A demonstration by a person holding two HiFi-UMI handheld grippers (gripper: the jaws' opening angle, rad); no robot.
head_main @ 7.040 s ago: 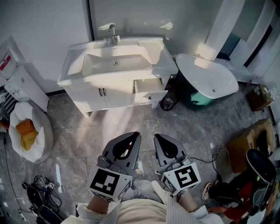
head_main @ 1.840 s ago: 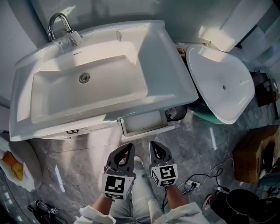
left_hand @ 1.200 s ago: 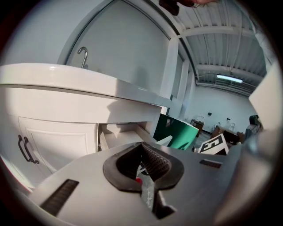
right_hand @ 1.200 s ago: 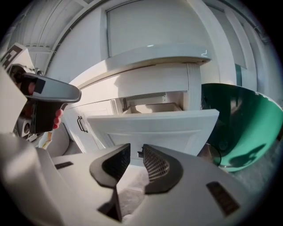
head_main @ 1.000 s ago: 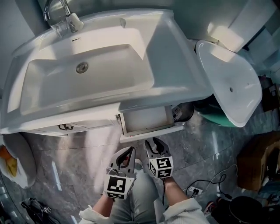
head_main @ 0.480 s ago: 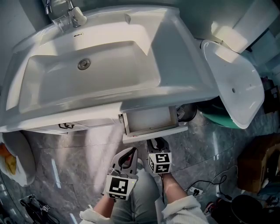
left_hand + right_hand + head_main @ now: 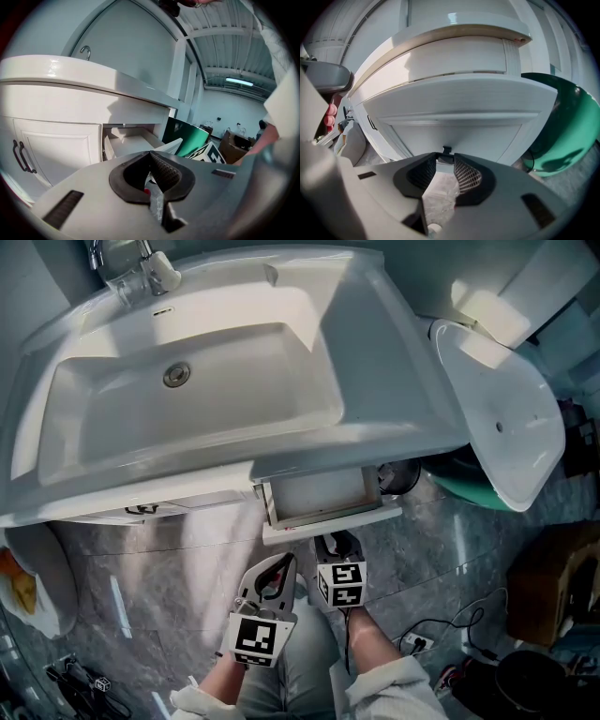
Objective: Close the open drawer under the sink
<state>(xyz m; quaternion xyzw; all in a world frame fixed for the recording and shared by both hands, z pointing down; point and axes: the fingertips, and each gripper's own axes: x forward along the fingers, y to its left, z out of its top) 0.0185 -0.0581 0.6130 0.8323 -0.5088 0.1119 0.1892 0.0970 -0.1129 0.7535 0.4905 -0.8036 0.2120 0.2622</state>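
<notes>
Your right gripper sits low in front of the cabinet, pointing down and forward at the open drawer. Its jaws are closing. In the right gripper view its tips are right at the drawer's white front panel, and the small dark handle stands just between them at the panel's lower edge. The pads do not appear to press on it.

That drawer is pulled out at the right end of the cabinet, under the right front corner of the sink, and its front panel juts out past the sink's front edge towards you. From the head view the gripper's tips are just beside that panel, near its middle.

Your left gripper hangs just left of the right one, a little farther back from the cabinet, with its jaws together and nothing between them. Its own view shows the tips meeting, with the open drawer ahead beside the cabinet door.
</notes>
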